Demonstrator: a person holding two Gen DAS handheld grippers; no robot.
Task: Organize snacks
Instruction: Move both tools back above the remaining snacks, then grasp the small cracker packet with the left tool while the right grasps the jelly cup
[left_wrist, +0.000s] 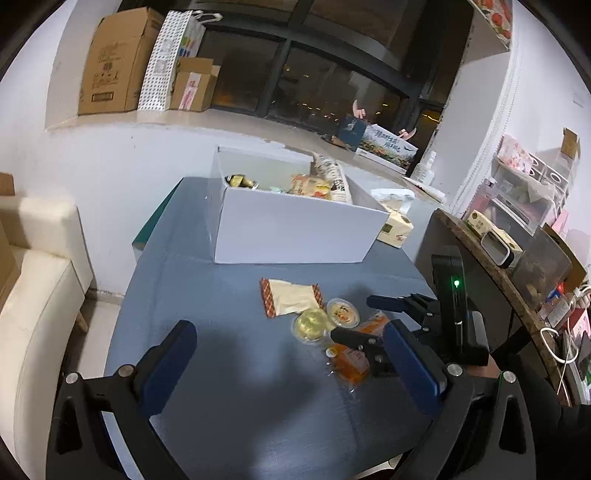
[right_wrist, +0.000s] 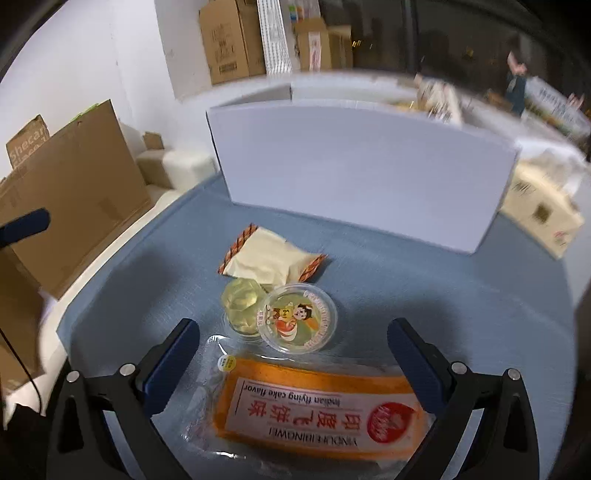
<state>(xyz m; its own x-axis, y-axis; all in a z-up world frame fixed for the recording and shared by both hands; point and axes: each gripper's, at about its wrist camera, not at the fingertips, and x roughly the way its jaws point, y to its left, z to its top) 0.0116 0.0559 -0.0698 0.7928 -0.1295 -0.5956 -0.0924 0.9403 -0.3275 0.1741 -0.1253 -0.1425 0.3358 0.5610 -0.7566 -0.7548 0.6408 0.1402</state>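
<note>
A white box (left_wrist: 295, 229) holding several snacks stands at the far side of the blue table (left_wrist: 229, 369); it also shows in the right wrist view (right_wrist: 362, 173). In front of it lie a cream wrapper with red ends (left_wrist: 290, 297) (right_wrist: 269, 258), two jelly cups (left_wrist: 312, 325) (left_wrist: 342, 313) (right_wrist: 242, 304) (right_wrist: 297, 317) and an orange cake packet (left_wrist: 352, 358) (right_wrist: 317, 406). My right gripper (right_wrist: 295, 350) (left_wrist: 354, 319) is open, its fingers straddling the orange packet. My left gripper (left_wrist: 291, 354) is open and empty, hovering near the table's front.
A tissue box (left_wrist: 397, 229) stands right of the white box. A dark side table (left_wrist: 480, 251) with clutter is at the right. A cream chair (left_wrist: 37, 288) is at the left. Cardboard boxes (left_wrist: 118, 62) stand on the window ledge and lean at the left (right_wrist: 74, 192).
</note>
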